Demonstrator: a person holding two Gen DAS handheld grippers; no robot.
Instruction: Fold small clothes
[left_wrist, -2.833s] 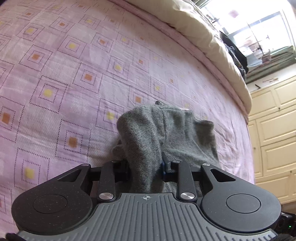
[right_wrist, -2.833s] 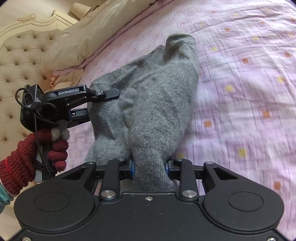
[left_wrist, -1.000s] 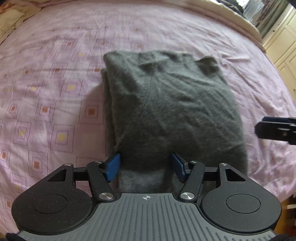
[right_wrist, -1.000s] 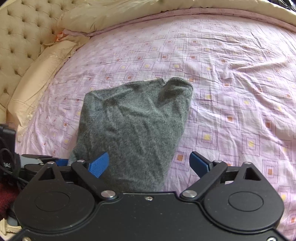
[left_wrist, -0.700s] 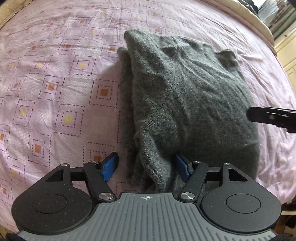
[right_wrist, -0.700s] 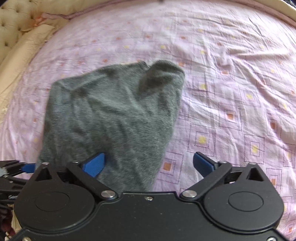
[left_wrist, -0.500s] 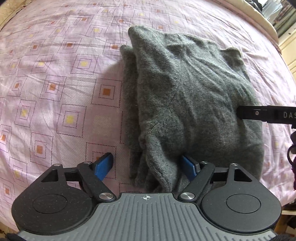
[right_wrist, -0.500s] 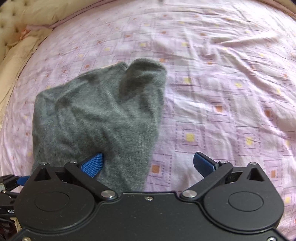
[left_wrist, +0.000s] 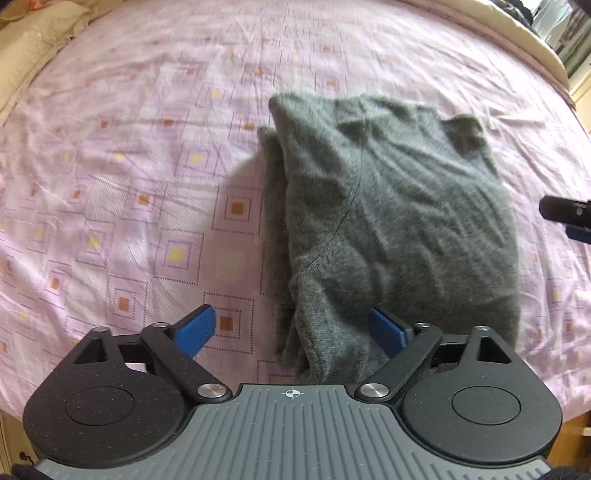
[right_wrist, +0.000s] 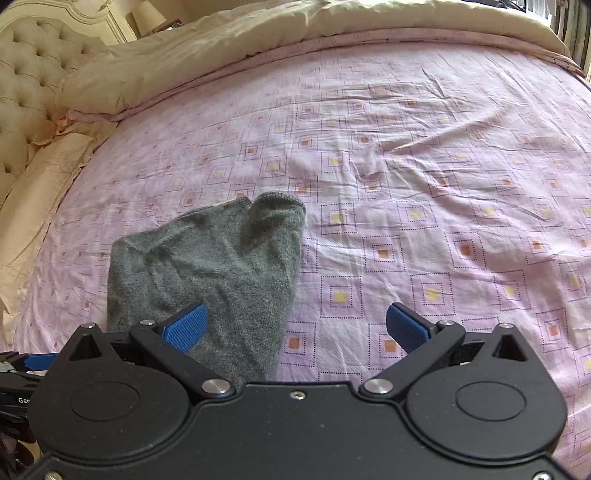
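Grey sweater (left_wrist: 399, 206) lies folded on the bed (left_wrist: 110, 184), centre-right of left view. My left gripper (left_wrist: 291, 328) jaws opening, cloth between but unpressed; right gripper (right_wrist: 295, 325) jaws wide, empty. Best lift straight off, no snagging.

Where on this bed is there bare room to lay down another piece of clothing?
Bare pink sheet stretches from the grey sweater toward the cream duvet at the far edge, and in the left wrist view on the sweater's other side toward the pillows. It is crowded only at the near edge, where both sets of fingers hover by the sweater.
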